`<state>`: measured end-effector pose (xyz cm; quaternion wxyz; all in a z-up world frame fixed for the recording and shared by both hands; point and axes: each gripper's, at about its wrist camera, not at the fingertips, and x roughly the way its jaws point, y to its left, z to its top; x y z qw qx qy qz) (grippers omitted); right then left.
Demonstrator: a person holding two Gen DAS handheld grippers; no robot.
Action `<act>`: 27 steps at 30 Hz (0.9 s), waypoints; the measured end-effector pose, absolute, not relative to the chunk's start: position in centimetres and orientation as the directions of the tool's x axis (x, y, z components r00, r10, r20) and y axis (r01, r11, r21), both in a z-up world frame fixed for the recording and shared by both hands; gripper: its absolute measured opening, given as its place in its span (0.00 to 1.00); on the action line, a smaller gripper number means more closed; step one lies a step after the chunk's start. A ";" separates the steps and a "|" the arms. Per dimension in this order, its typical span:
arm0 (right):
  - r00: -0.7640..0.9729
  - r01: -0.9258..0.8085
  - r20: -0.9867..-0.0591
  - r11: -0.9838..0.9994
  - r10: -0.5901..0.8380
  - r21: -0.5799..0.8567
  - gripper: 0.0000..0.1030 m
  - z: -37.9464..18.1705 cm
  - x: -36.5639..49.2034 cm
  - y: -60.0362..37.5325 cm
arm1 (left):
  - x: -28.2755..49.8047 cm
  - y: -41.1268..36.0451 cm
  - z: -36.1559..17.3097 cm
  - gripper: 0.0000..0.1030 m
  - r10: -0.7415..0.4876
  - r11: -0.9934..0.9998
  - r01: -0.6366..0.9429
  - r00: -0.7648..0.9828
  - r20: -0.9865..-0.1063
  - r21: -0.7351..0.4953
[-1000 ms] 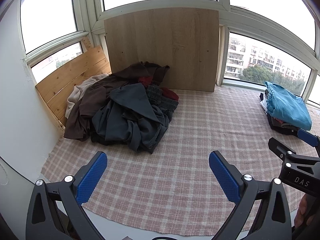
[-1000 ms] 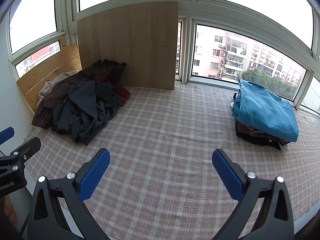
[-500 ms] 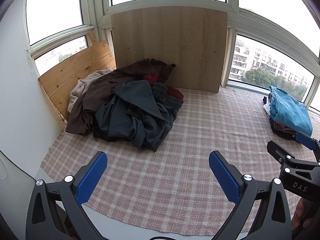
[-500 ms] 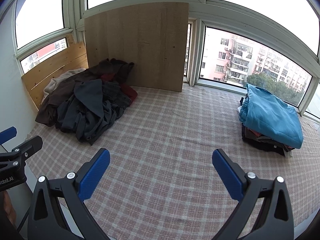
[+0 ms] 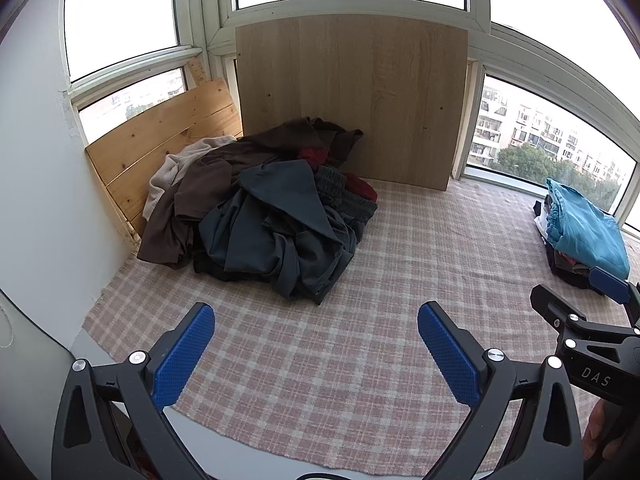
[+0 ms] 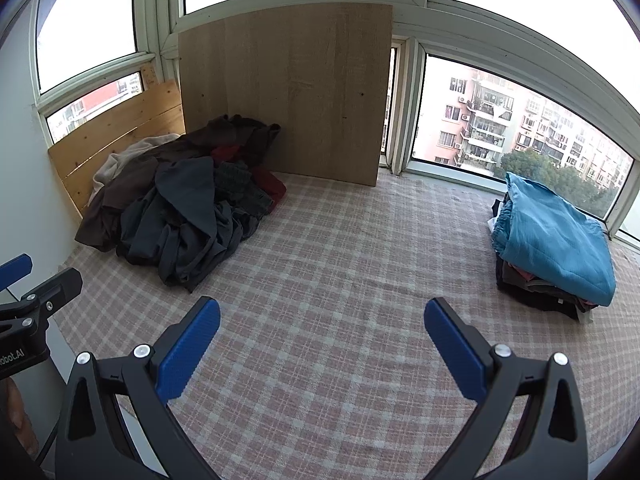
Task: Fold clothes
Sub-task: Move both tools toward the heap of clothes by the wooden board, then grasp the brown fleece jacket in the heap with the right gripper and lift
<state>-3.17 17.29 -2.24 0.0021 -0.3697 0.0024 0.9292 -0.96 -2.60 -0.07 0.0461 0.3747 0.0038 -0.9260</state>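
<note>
— Bay-window nook, floor spread with a pink plaid woven cloth [image 6: 320, 280]. Whereabouts of the clothes?

— Crumpled heap of dark garments [image 5: 264, 216] bunched at the foot of the upright wooden board [image 5: 352, 96]; neat folded stack, teal-topped [image 6: 556, 240], well right of that board.

— Tools?

— Left gripper [image 5: 316, 344] and right gripper [image 6: 320, 332] both spread wide, holding nothing. Heap ahead-left of both, nearer the left. Soft, limp, tangled; no clear long axis.
</note>
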 end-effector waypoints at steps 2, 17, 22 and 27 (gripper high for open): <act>-0.726 0.002 -0.688 -1.000 -0.005 0.005 1.00 -2.3 -3.6 17.0 | -1.2 -3.3 -0.2 0.99 -0.087 -0.995 0.100 -0.708 -0.700 0.022; -0.783 0.160 -0.604 -0.987 -0.145 0.029 1.00 -1.5 -9.8 11.3 | -3.2 -10.9 0.1 0.99 -0.181 -0.980 0.190 -0.689 -0.702 0.066; -0.771 0.192 -0.602 -0.977 -0.209 0.093 1.00 -1.5 -14.6 8.8 | -4.3 -15.3 0.1 0.99 -0.225 -0.966 0.248 -0.676 -0.702 0.070; -0.765 0.193 -0.610 -0.977 -0.209 0.092 1.00 -2.0 -22.1 5.6 | -5.6 -18.8 0.3 0.99 -0.268 -0.955 0.284 -0.685 -0.677 0.091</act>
